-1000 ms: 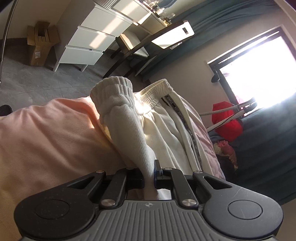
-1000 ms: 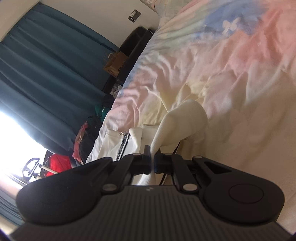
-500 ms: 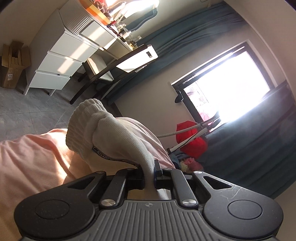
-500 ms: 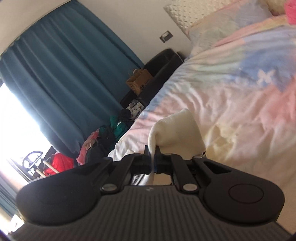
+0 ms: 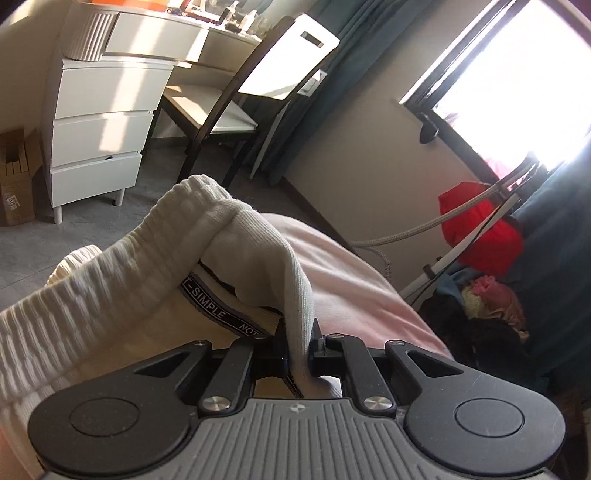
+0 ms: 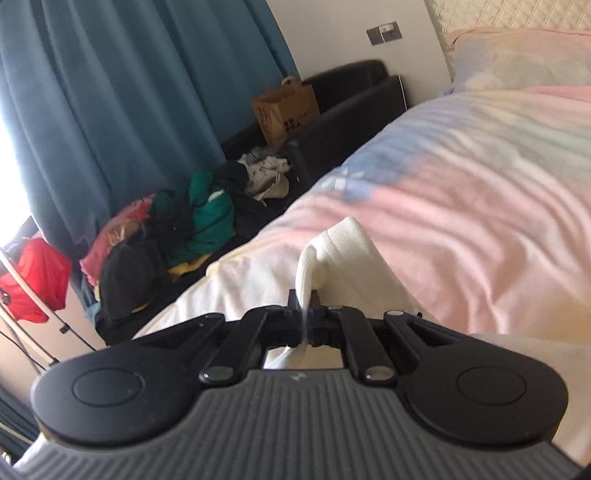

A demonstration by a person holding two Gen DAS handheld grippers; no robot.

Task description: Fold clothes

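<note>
Here two grippers, left gripper and right gripper, each pinch one cream garment.

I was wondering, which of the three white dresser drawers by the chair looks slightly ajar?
The bottom white drawer: a dark gap shows along its top right edge, while the top drawer and middle drawer sit flush.

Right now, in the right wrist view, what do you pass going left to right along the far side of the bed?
Red bag → green garment in the clothes pile → brown paper bag → black sofa → grey wall socket → pastel pillow.
</note>
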